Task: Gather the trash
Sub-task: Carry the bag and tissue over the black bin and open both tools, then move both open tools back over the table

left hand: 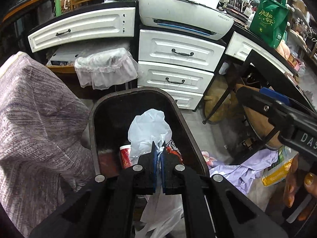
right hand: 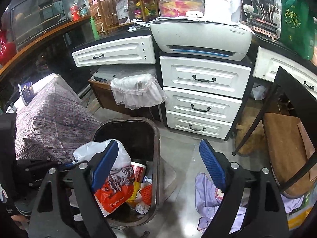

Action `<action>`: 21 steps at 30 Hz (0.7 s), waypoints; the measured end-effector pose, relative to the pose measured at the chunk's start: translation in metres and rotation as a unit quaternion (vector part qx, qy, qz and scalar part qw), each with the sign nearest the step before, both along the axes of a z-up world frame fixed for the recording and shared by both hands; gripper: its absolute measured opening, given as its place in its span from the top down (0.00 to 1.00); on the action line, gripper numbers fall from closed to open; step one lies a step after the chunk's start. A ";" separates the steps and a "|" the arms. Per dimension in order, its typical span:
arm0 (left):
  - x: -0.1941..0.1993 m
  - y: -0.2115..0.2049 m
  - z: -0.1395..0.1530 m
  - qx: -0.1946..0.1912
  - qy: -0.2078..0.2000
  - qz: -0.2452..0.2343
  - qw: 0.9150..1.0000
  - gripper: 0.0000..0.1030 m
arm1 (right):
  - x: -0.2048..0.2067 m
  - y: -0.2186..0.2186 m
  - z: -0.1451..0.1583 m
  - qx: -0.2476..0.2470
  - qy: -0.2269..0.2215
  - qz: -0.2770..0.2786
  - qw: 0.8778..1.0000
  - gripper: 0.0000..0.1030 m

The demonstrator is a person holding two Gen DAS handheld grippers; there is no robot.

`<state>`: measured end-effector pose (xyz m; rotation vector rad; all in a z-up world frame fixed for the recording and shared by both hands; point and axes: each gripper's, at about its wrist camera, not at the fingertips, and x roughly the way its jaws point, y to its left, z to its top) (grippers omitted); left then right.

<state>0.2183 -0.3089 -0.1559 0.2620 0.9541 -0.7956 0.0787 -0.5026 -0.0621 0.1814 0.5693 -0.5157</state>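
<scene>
Cluttered room, white drawers [left hand: 178,53] ahead | dark bin [left hand: 93,123] below my tips, partly full | white plastic bag [left hand: 148,130] pinched in my closed left gripper [left hand: 158,148] over bin | right gripper [right hand: 158,158] wide open, empty | step: dropping bag; next: release, then purple scrap [right hand: 206,194] under right tips

You have a white plastic bag [left hand: 148,127] pinched between the blue pads of your black left gripper [left hand: 158,148], above a dark brown bin [left hand: 93,123]. In that bin sit a red-and-white cup [right hand: 138,168] and a red wrapper with white markings [right hand: 113,190]. Your right gripper [right hand: 158,164] is also black with ribbed blue pads. On the grey floor lies a lilac floral cloth [right hand: 206,198]. The drawers [right hand: 204,77] are white with black handles, and the tote bag [left hand: 269,17] is green with pale lettering.
</scene>
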 end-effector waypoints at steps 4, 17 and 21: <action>-0.002 0.005 0.001 -0.003 0.000 0.002 1.000 0.59 | 0.000 0.001 0.002 -0.002 -0.004 -0.001 1.000 0.18; -0.026 0.047 0.051 -0.031 -0.068 0.010 0.997 0.21 | -0.001 0.012 0.010 -0.010 -0.018 -0.001 1.000 0.17; -0.029 0.074 0.076 -0.051 -0.087 0.023 0.995 0.16 | 0.005 0.028 0.011 -0.005 -0.019 0.027 0.999 0.17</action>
